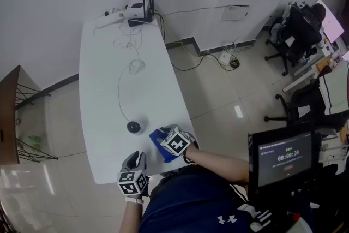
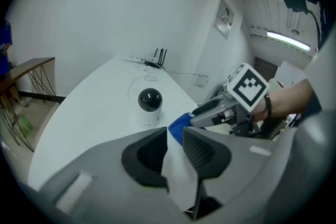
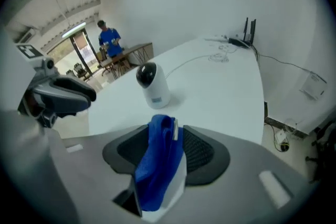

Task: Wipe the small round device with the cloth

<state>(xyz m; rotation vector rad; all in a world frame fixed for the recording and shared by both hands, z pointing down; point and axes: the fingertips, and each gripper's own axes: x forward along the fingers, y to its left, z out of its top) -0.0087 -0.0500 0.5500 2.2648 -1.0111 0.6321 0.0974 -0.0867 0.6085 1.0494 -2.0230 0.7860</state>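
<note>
Firstly, right gripper (image 3: 167, 128): jaws stand wide apart; the cloth sits in the gap, lying along the left pad, with bare gap showing on the right pad's side, so it isn't pinched.
Cloth (image 3: 157, 165): blue, bunched in folds with a small white tag at its top edge; in the head view it is under the right gripper near the table's near right edge.
Left gripper (image 2: 174, 139): jaws only a narrow slit apart, with nothing between them but the white tabletop; a corner of the cloth shows just past its tips.
Gripper positions: the left one is at the table's near edge, the right one near it to the right, their tips angled toward each other.
Small round device (image 1: 134, 127): white body with a dark round head, upright on the table, just beyond both grippers and apart from the cloth.
Cable (image 1: 119, 90): thin, curving from the device up the table toward the far end.
Table (image 1: 103, 63): long, white, rounded at its corners.
Router (image 1: 139, 9): at the far end, with dark antennas upright.
Screen (image 1: 283, 158): dark, at the person's right side, showing a timer.
Office chairs (image 1: 294, 30): well apart, far right.
</note>
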